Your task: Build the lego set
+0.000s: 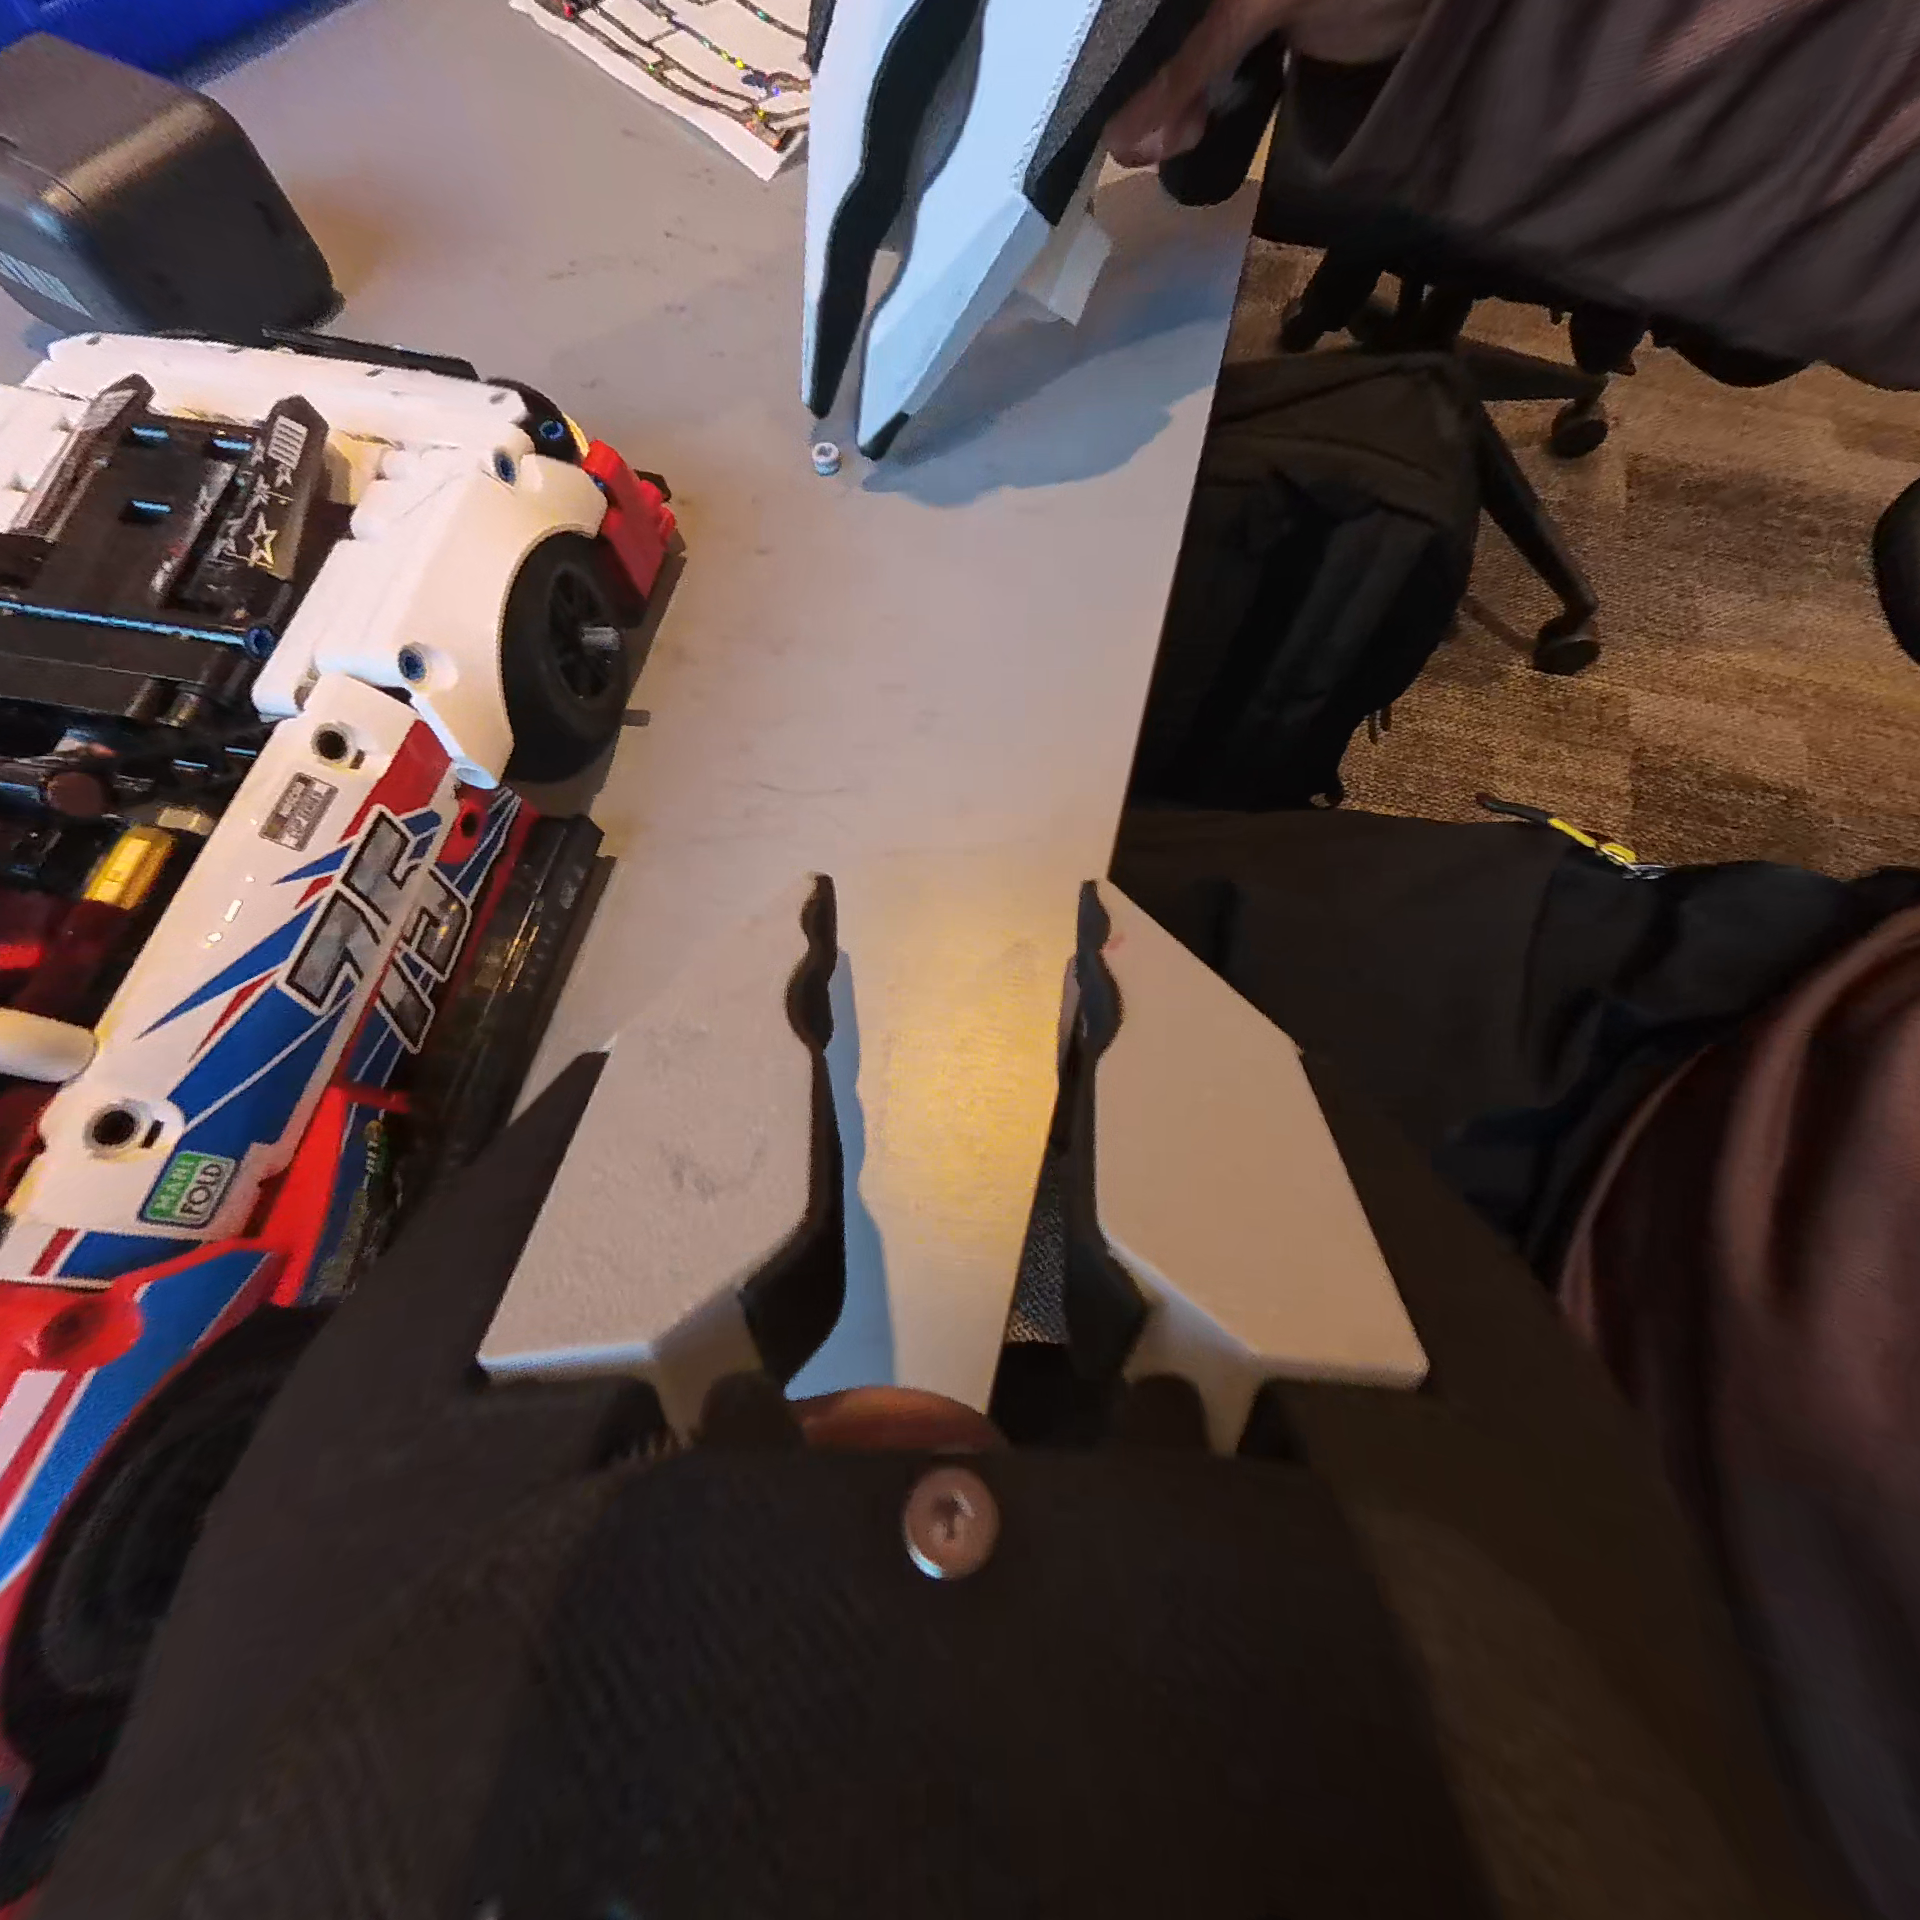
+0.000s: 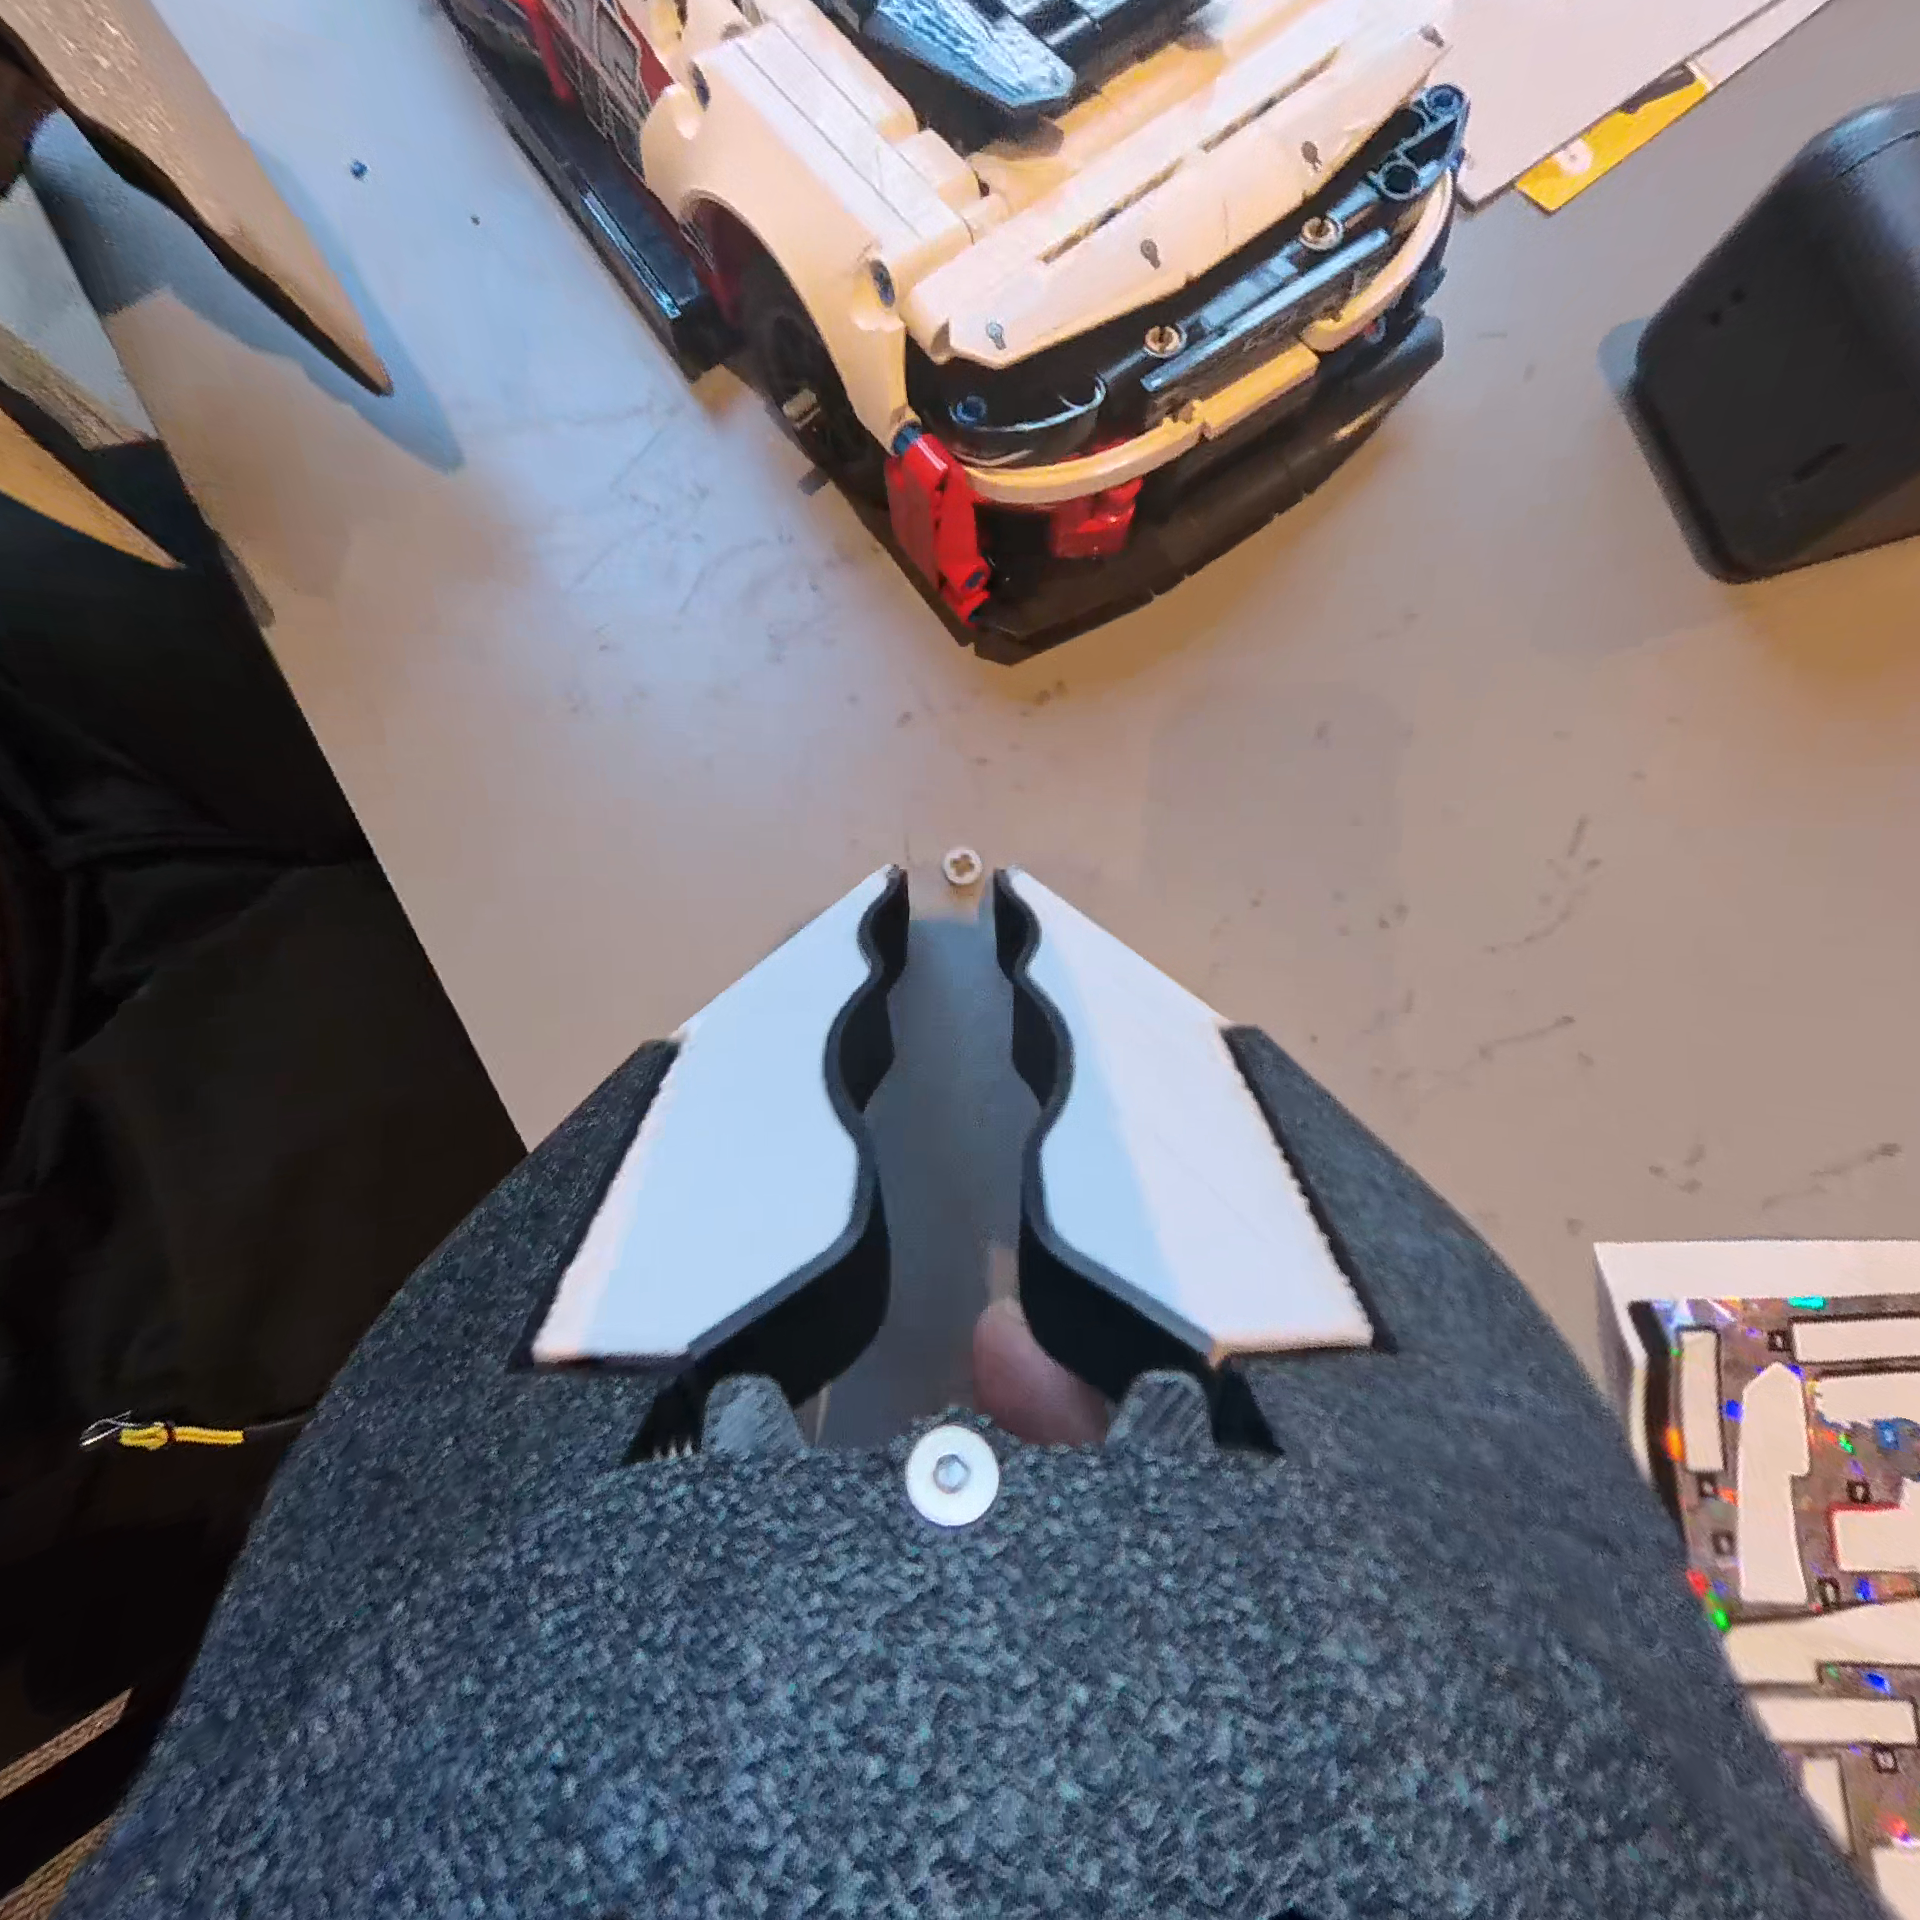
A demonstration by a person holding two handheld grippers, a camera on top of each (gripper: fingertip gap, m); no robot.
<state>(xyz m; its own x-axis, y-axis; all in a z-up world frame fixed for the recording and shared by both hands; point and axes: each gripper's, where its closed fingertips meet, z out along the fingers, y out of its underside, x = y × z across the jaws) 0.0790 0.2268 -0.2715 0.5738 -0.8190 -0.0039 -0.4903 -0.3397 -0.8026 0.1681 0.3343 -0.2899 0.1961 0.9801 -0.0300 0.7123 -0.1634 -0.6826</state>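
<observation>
Pale grey tabletop (image 2: 1351, 831) carries a largely built lego race car (image 2: 1039, 260), white with red and blue panels, its front bumper facing the right gripper (image 2: 951, 873). That gripper points down at the table with its white fingers (image 2: 748, 1143) set a little apart, and a small light grey round lego piece (image 2: 963, 865) lies on the surface just past the tips, level with the gap between them and not clamped. In the left wrist view the same piece (image 1: 826, 458) sits just beside the right gripper's tips, well apart from the car's front wheel (image 1: 577, 655). The left gripper (image 1: 951, 883) hovers near the table's right edge, its jaws wide apart and holding nothing. A black box (image 2: 1787, 353) stands to the right of the car, and a holographic sticker sheet (image 2: 1766, 1507) lies at the near right.
</observation>
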